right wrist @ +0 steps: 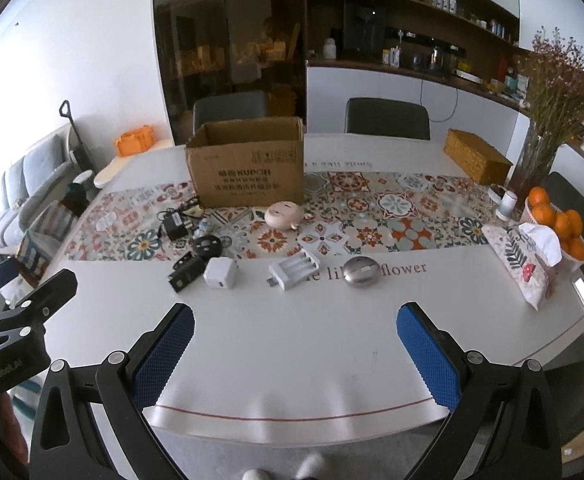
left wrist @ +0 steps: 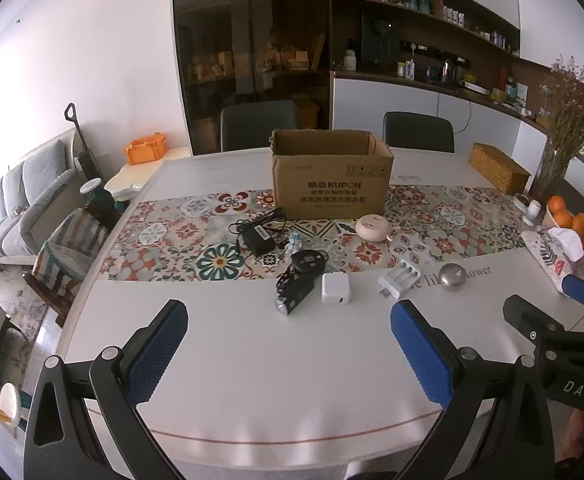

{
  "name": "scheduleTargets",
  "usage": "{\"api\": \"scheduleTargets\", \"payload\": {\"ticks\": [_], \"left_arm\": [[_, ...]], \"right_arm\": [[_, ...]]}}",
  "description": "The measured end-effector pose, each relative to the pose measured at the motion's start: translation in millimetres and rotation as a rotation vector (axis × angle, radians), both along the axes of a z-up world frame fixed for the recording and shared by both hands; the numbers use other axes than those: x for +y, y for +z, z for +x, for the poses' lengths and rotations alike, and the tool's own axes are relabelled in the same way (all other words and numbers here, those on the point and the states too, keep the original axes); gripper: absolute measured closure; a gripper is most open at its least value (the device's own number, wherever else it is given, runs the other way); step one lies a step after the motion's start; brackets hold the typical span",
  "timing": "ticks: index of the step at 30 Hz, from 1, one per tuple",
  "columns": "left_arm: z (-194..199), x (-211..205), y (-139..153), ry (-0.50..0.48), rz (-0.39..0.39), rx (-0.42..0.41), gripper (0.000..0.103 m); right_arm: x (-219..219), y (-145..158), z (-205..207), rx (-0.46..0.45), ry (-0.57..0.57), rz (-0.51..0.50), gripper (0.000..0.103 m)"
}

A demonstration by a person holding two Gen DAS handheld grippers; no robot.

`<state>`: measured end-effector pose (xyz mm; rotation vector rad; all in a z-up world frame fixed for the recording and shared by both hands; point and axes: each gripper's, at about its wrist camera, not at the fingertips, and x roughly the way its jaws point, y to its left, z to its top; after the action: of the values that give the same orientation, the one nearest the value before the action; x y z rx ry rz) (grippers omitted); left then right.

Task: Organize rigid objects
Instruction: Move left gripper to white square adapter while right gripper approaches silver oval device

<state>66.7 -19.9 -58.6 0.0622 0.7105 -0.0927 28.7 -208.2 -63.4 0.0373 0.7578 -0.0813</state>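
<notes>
An open cardboard box [left wrist: 329,176] [right wrist: 248,164] stands on the patterned runner at the table's middle. In front of it lie a black power adapter with cable [left wrist: 258,236] [right wrist: 175,226], a round black gadget [left wrist: 309,260] [right wrist: 206,245], a black flashlight-like device [left wrist: 293,296] [right wrist: 186,272], a white charger cube [left wrist: 335,288] [right wrist: 220,273], a white battery charger [left wrist: 400,276] [right wrist: 293,268], a silver ball-shaped object [left wrist: 453,277] [right wrist: 361,271] and a pink round gadget [left wrist: 371,227] [right wrist: 283,214]. My left gripper [left wrist: 288,320] and right gripper [right wrist: 295,326] are open and empty over the near table edge.
A wicker box [left wrist: 497,168] [right wrist: 475,156], a vase of dried flowers [right wrist: 547,120], a bowl of oranges [right wrist: 557,216] and a tissue pack [right wrist: 525,260] stand at the right. Two chairs [left wrist: 417,132] sit behind the table. A sofa [left wrist: 8,208] is at the left.
</notes>
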Motion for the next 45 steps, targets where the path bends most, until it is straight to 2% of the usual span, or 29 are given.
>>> {"api": "scheduleTargets", "payload": {"ticks": [9, 11, 16, 20, 27, 33, 41, 45], "left_arm": [[42.2, -42.4, -16.0, 0.041, 0.000, -0.010, 0.000], [49.2, -50.2, -23.0, 0.045, 0.000, 0.002, 0.000], [67.6, -69.9, -43.1, 0.022, 0.025, 0.046, 0.000], [85.3, -80.6, -60.6, -0.001, 0.036, 0.080, 0.000], [116.7, -87.0, -97.7, -0.024, 0.027, 0.161, 0.006], [136.4, -89.4, -127.6, -0.030, 0.023, 0.216, 0.013], [152.2, -86.2, -157.1, -0.008, 0.013, 0.262, 0.015], [161.9, -86.2, -170.5, -0.006, 0.011, 0.295, 0.019]], "right_arm": [[-40.4, -17.3, 67.2, 0.043, 0.063, 0.001, 0.001], [-49.9, -21.6, 80.1, 0.039, 0.077, -0.009, 0.001], [-66.1, -45.3, 111.0, 0.105, 0.099, -0.018, 0.001], [-75.4, -65.2, 126.1, 0.148, 0.110, -0.013, 0.001], [-86.3, -97.2, 150.8, 0.208, 0.089, -0.007, 0.001], [-89.8, -123.8, 169.5, 0.235, 0.083, -0.020, 0.002], [-92.0, -147.5, 185.9, 0.242, 0.079, -0.039, 0.003], [-93.4, -160.1, 193.6, 0.269, 0.092, -0.034, 0.005]]}}
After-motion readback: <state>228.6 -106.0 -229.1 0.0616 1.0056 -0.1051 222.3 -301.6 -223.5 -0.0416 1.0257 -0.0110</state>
